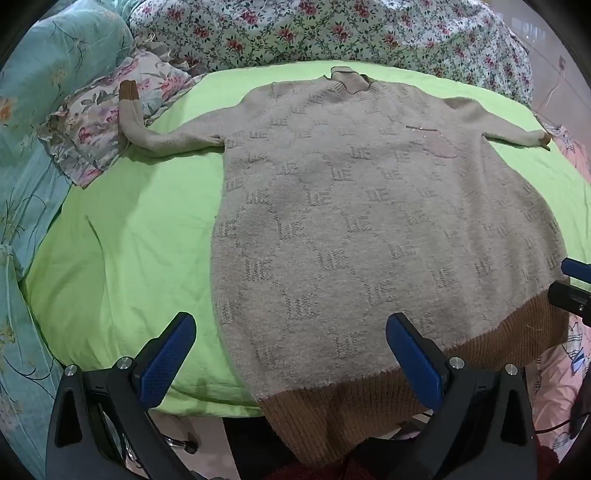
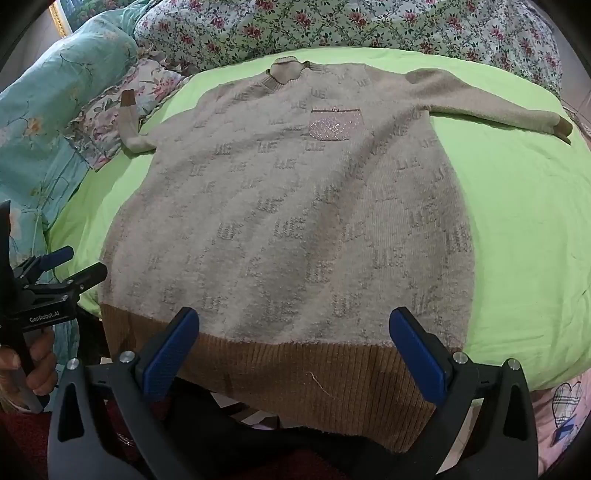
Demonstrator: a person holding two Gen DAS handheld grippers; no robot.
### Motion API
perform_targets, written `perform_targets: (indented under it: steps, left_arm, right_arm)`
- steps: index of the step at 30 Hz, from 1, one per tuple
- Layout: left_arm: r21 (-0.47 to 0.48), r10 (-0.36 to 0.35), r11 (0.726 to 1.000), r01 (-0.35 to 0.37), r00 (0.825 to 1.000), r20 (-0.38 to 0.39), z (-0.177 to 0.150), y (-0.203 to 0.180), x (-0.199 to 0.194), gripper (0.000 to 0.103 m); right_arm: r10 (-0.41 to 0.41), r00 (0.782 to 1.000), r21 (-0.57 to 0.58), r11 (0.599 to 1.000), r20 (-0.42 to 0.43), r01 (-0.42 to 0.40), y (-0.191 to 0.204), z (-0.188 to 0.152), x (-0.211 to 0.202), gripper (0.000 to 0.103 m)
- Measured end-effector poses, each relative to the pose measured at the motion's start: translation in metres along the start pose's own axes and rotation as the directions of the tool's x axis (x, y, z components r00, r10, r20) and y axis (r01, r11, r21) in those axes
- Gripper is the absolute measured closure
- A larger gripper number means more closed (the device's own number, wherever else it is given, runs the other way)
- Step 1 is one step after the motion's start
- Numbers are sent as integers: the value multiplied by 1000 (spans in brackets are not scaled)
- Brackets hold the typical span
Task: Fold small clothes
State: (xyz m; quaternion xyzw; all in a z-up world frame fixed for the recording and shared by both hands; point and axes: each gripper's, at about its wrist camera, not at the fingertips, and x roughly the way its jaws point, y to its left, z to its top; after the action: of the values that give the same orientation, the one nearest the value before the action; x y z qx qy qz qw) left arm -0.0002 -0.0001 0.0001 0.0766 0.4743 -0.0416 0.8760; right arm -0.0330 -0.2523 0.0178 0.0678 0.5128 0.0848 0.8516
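Note:
A beige knit sweater (image 1: 369,206) with a letter pattern lies flat, front up, on a green sheet (image 1: 122,229). Both sleeves are spread out and its brown ribbed hem (image 1: 351,413) hangs over the near edge. A sparkly pink pocket (image 2: 330,127) sits on the chest. My left gripper (image 1: 291,354) is open and empty above the hem's left part. My right gripper (image 2: 295,350) is open and empty above the middle of the hem (image 2: 295,373); the sweater (image 2: 295,206) fills this view. Each gripper shows at the edge of the other's view.
Floral bedding (image 1: 314,29) is piled behind the sheet. A floral pillow (image 1: 99,122) lies under the left sleeve cuff (image 1: 128,90). Teal bedding (image 1: 29,147) runs along the left. Pink patterned fabric (image 2: 565,410) lies at the lower right. The right cuff (image 2: 563,127) reaches the sheet's far right edge.

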Motion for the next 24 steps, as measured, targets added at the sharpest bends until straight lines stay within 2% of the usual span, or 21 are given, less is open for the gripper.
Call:
perform_targets:
  steps: [24]
  left_arm:
    - [-1,-5,1000,5,1000,-15,2,-2,0,0]
  right_arm:
    - [-1,1000,-3,1000,8,1,0,0,2,0]
